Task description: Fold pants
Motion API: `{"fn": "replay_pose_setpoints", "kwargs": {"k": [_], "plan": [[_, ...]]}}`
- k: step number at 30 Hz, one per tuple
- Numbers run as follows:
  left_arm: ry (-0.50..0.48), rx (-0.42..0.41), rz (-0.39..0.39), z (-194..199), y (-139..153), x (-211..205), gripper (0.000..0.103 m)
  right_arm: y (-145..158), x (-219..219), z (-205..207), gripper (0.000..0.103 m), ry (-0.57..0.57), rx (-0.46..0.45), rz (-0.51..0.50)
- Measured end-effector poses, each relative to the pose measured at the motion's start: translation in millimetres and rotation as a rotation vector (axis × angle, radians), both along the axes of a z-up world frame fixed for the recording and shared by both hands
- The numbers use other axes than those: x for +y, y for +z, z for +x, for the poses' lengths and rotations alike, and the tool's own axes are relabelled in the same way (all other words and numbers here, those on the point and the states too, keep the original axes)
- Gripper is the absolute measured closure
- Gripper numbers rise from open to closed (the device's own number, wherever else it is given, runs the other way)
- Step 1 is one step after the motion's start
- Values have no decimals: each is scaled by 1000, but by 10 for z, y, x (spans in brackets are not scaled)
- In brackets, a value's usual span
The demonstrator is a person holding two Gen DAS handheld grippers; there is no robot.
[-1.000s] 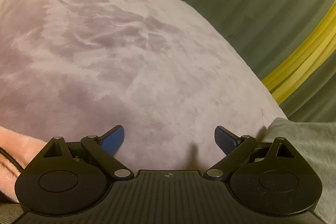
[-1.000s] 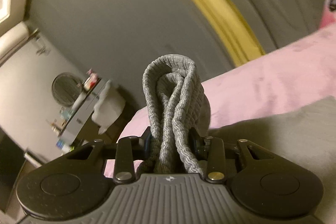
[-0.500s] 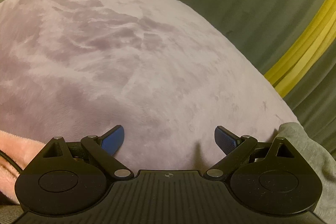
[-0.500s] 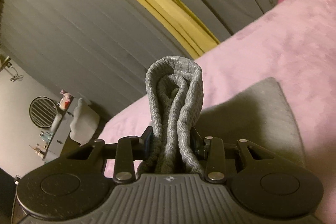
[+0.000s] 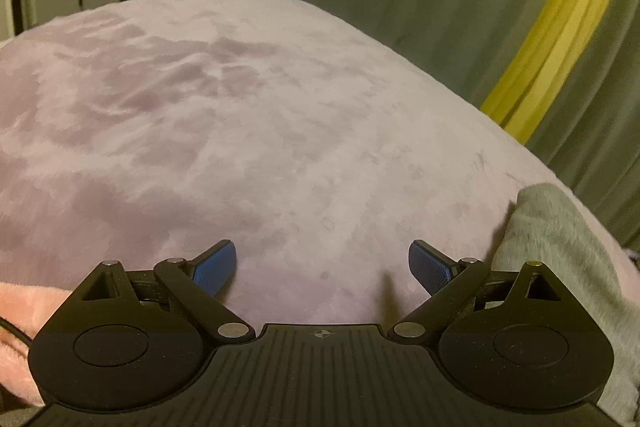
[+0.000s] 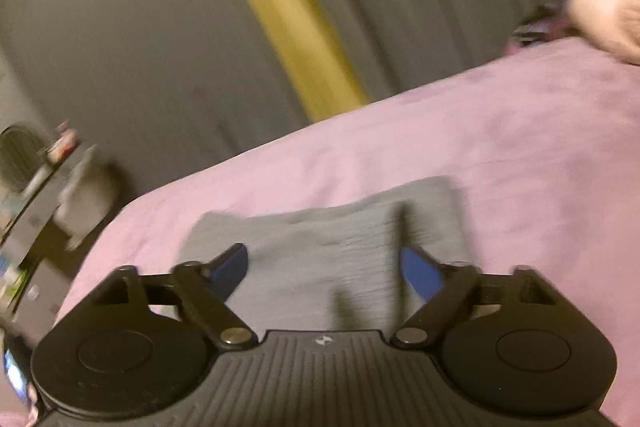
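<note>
Right wrist view shows the right gripper (image 6: 322,267) with its jaws wide apart and nothing in them. The jaws have just been opening, and no cloth sits between them now. The gray pants (image 6: 320,247) lie flat on the pink bed (image 6: 500,155), right under and in front of the gripper. They look like a neat folded block, near the bed's far edge by the gray curtain (image 6: 120,27). I think the gripper let go so the pants could rest in a tidy pile.

In the left wrist view, the left gripper (image 5: 322,265) is wide open too and holds nothing. It hangs over a bare part of the bed. Only a corner of the pants shows at the right side of that view, just beside the gripper. I think the left gripper waits out of the way so it does not mess up the fold. The folding looks nearly done or done.
</note>
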State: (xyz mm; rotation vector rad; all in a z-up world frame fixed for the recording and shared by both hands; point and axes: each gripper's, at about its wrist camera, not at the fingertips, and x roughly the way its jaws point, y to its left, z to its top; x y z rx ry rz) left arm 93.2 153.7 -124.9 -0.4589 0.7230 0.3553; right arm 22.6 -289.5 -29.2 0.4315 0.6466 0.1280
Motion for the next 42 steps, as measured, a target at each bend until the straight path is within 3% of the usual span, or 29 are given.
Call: {"fn": "replay_pose_setpoints", "kwargs": {"k": [1, 4, 8, 9, 10, 11, 12, 15, 19, 22, 26, 33, 34, 35, 36, 37, 39, 41, 42], "plan": [[-7, 2, 6, 4, 1, -15, 6, -10, 101, 59, 67, 43, 0, -11], [-23, 4, 23, 14, -1, -45, 6, -107, 456, 308, 67, 128, 8, -75], [-34, 17, 30, 31, -19, -57, 6, -401, 675, 791, 68, 146, 96, -167], [-34, 20, 27, 35, -24, -53, 6, -500, 683, 881, 72, 125, 134, -216], [-34, 22, 25, 37, -27, -49, 6, -610, 653, 969, 82, 104, 165, -252], [-33, 24, 23, 40, -31, -47, 6, -662, 609, 991, 93, 88, 171, -258], [-32, 25, 20, 47, -37, -38, 6, -688, 573, 985, 96, 74, 171, -254], [-29, 33, 12, 71, -66, -23, 6, -553, 472, 744, 91, 50, 123, -206], [-32, 59, 10, 109, -104, -27, 6, -439, 400, 210, 89, 150, 77, -96], [-40, 55, 17, 89, -90, -41, 6, -601, 343, -47, 85, 187, 132, -47], [-46, 49, 32, 61, -66, -63, 6, -802, 122, -188, 94, 162, 148, 32], [-56, 59, 33, 56, -49, -81, 6, -755, 132, -223, 94, 184, 161, 0], [-60, 62, 30, 55, -49, -82, 6, -761, 127, -246, 88, 173, 171, -15], [-63, 63, 27, 50, -46, -82, 6, -751, 87, -288, 88, 125, 188, -68], [-66, 64, 24, 52, -45, -82, 6, -739, 2, -339, 88, 100, 194, -70], [-69, 64, 21, 48, -42, -83, 6, -735, -86, -361, 87, 82, 205, -10], [-76, 61, 21, 45, -44, -89, 6, -676, -213, -408, 63, 25, 215, 45], [-80, 67, 27, 49, -47, -104, 6, -604, -295, -455, 30, -7, 187, 40], [-83, 70, 30, 51, -48, -112, 6, -584, -343, -472, 27, -25, 173, 54]]}}
